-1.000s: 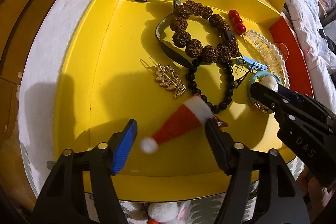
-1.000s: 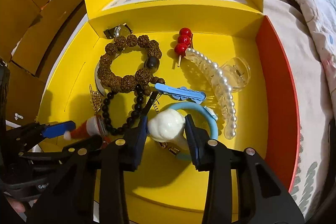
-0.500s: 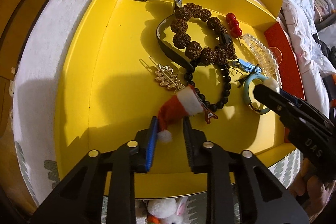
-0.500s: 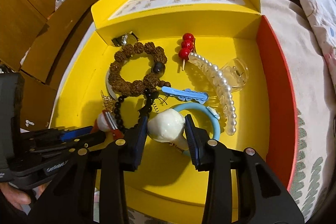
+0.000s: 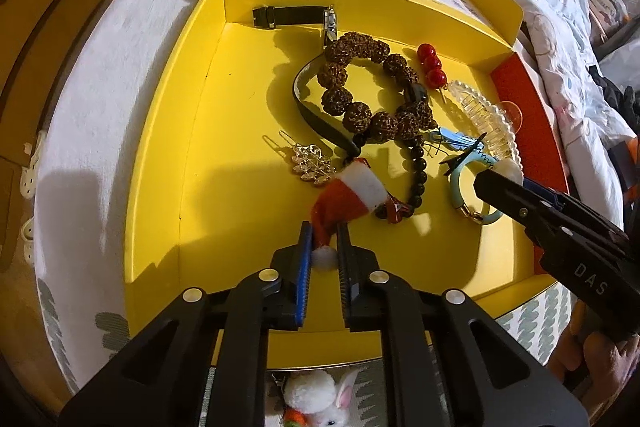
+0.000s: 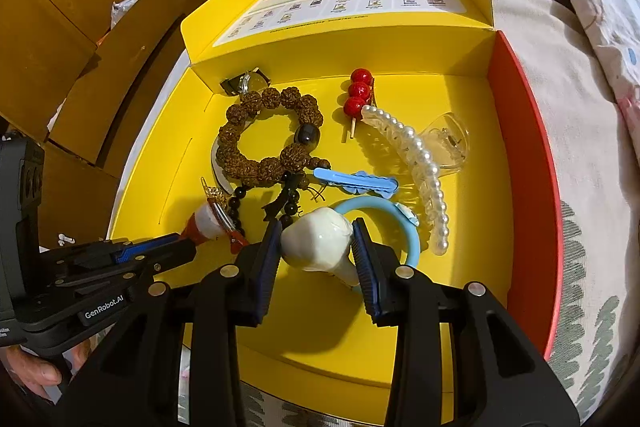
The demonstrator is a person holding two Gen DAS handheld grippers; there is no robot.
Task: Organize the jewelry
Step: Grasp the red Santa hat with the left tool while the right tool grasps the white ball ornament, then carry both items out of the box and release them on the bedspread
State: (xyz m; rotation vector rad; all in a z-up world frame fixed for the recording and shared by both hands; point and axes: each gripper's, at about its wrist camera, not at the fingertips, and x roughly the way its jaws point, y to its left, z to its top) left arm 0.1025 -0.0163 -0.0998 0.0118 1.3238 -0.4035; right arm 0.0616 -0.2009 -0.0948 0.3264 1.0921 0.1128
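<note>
1. Inside the yellow box (image 5: 160, 155) on the bed, my left tongs (image 5: 324, 247) are clenched on the narrow tip of the Santa hat clip (image 5: 348, 195), its white pompom pinched between the two pads.

2. The hat's long axis runs away from the left tongs and slightly rightward, its white brim resting against the black bead bracelet (image 5: 418, 179) and just beside the gold leaf pin (image 5: 312, 165).

3. My right tongs (image 6: 316, 251) are grasping the white shell charm (image 6: 320, 241) on both flanks; the charm sits at the near edge of the blue bangle (image 6: 400, 223), wide end away from me.

4. The left tongs are the nearer to the hat, the right to the charm; the two sets stand close, side by side at the box's near wall.

5. Crowding the middle: the brown seed bracelet (image 6: 264, 135), a black watch (image 5: 296, 15) along the far wall, a blue hair clip (image 6: 356, 183), the pearl claw clip (image 6: 416, 163) and the red berry pin (image 6: 356, 93).

6. My judgement: a pull toward me suits each piece, though the hat's metal clip lies against the black beads and may drag that strand along, and the charm looks linked to the bangle.
</note>
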